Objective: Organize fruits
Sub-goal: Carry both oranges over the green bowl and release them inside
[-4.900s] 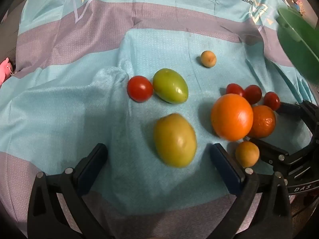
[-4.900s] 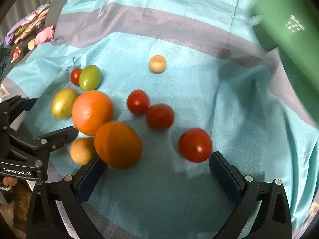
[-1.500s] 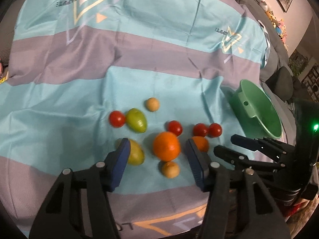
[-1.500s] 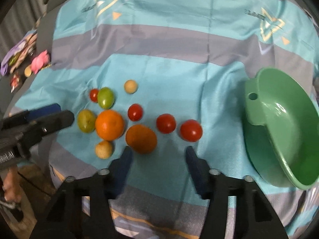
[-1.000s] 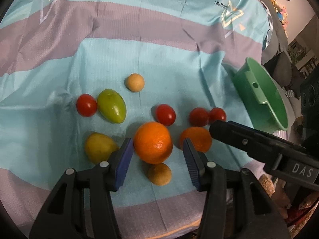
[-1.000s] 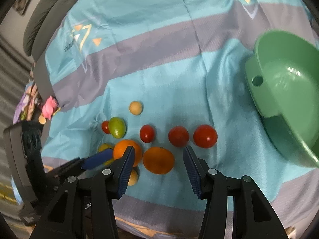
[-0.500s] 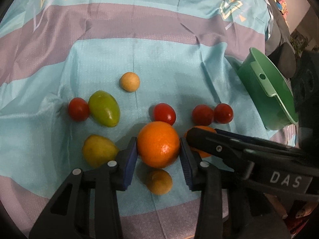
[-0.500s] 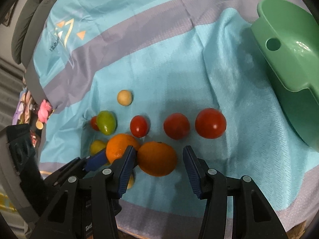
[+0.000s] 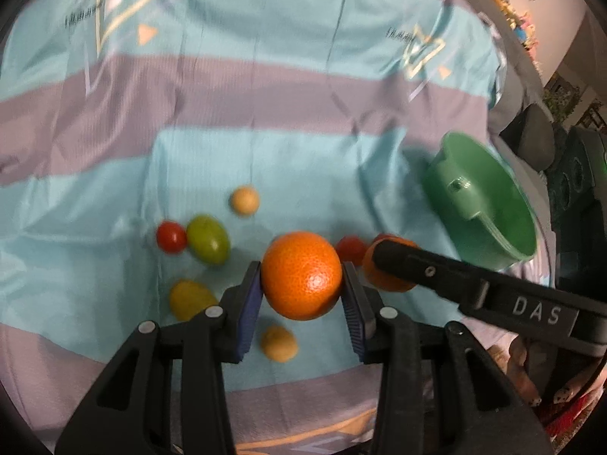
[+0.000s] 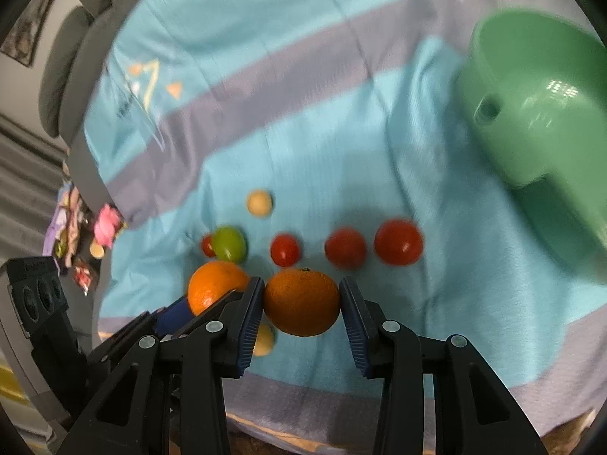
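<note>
Left tongs: your left tongs (image 9: 302, 295) are pinching the large orange (image 9: 302, 275); both blue pads press its sides, and the jaws have just been closing on it.
Right tongs: your right tongs (image 10: 301, 305) sit around the second orange (image 10: 301, 301); the jaws have just been closing, the left pad touches the peel, and a thin gap seems to show at the right pad, so you cannot tell from this view that the grip is firm.
Large orange: it sits in front of the cloth (image 9: 265, 121) between your left pads; in the right wrist view it shows just left of the second orange.
Second orange: it is partly hidden behind the right tongs' black finger in the left wrist view, just right of the large orange.
Green bowl: the green bowl (image 10: 538, 113) lies tilted on the cloth to your right, its opening facing the fruit and nothing visible inside it.
Red tomatoes: three red tomatoes (image 10: 345, 247) lie in a row beyond the second orange; a fourth (image 9: 171, 236) touches the green fruit (image 9: 208, 239) on the left.
Other fruit: a yellow-green fruit (image 9: 189, 298) lies near your left pad, a small tan fruit (image 9: 280, 342) lies under the large orange, and another tan one (image 9: 244, 200) sits farther back.
</note>
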Motion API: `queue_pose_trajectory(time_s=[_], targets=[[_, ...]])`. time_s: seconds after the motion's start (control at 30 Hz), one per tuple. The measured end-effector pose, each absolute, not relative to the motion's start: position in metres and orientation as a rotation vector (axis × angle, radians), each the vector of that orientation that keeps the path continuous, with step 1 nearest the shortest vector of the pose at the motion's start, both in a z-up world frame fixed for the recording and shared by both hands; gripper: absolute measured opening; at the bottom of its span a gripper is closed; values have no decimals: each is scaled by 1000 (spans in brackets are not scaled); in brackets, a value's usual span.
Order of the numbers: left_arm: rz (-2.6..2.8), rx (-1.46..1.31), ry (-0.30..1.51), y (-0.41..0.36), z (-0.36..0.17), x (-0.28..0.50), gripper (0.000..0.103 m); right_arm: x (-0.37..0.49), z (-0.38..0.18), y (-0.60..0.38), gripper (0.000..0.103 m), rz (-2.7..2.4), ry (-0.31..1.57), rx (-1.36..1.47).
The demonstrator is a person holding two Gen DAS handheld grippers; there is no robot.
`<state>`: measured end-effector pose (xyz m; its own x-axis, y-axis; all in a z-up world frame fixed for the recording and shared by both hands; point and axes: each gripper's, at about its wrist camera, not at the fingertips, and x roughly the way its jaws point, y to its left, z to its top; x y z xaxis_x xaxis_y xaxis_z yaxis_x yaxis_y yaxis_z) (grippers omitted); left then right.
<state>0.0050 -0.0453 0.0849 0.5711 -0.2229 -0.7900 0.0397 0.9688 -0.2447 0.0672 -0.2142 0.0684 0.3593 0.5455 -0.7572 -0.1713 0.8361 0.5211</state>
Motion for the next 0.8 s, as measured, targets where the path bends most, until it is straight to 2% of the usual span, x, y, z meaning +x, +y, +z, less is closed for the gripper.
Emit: queue_pose_trajectory(time_s=[0.37, 0.6, 0.8], targets=[[-278, -163, 794, -105, 155, 18, 40, 50, 161, -282, 43, 337, 764, 385], [-390, -145, 806, -161, 162, 45, 40, 54, 177, -330, 43, 166, 651, 463], [-432, -105, 846, -203, 151, 65, 40, 62, 165, -361, 43, 48, 664, 482]])
